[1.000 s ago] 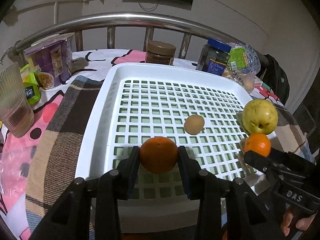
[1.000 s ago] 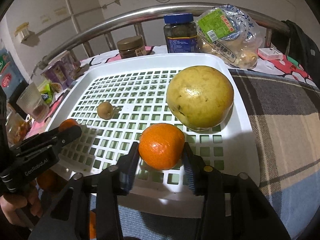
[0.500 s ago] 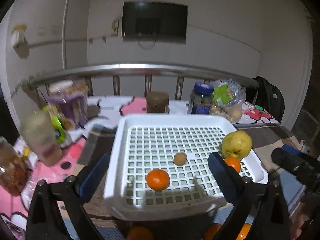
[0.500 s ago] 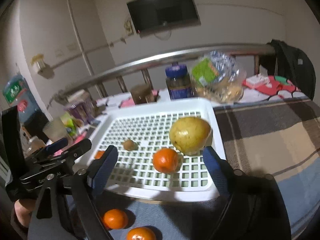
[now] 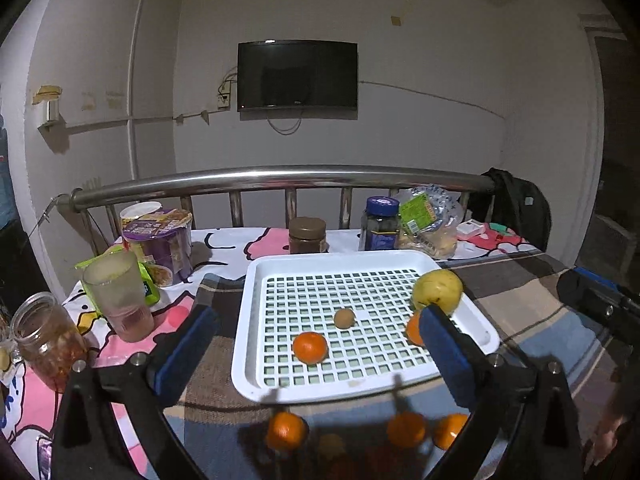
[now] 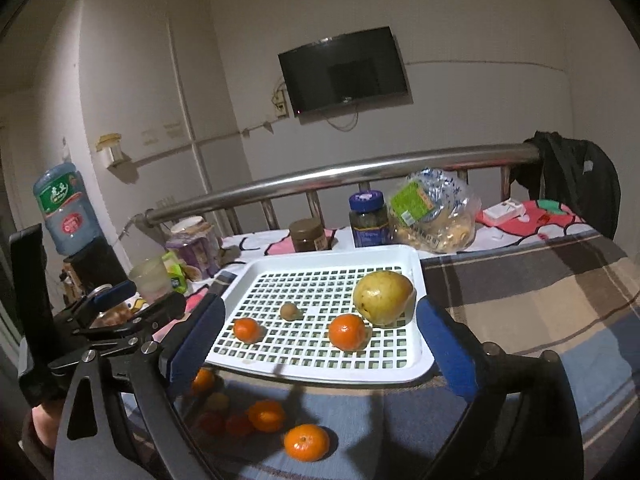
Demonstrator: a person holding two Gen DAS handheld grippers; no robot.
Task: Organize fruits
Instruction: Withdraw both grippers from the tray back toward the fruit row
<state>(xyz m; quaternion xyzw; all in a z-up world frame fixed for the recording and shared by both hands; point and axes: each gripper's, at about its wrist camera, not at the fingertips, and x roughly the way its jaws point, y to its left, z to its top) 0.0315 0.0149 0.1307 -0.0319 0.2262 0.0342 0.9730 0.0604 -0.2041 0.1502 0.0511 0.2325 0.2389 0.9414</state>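
In the left wrist view, the left tool (image 5: 316, 350) is seen with its jaws spread wide and nothing between them; its blue pads (image 5: 182, 350) frame the lower half of the frame. The right tool (image 6: 320, 344) is shown in the right wrist view with its jaws opening, and no fruit is touched by its pads.

A white slotted tray (image 5: 256, 280) is placed at the centre of the left wrist view, on a plaid blanket (image 5: 516, 280). Four fruits lie inside it: a mandarin (image 5: 310, 347) at lower centre, a small brown kiwi (image 5: 344, 318) just above it, a yellow pear (image 5: 437, 292) at the right edge, and a second mandarin (image 5: 412, 330) just below the pear, partly hidden by the right pad.

Below the tray, at the bottom of the frame, more mandarins (image 5: 286, 431) are seen loose on the blanket, in shadow.

Behind the tray, a brown-lidded jar (image 5: 307, 235), a blue-lidded jar (image 5: 379, 223) and a plastic bag of food (image 5: 430, 224) are lined up in front of a metal bed rail (image 5: 280, 178). At the left, a frosted plastic cup (image 5: 116, 294), a glass jar (image 5: 46, 340) and a purple noodle tub (image 5: 160, 236) are set. A television (image 5: 297, 76) is mounted on the wall at upper centre.
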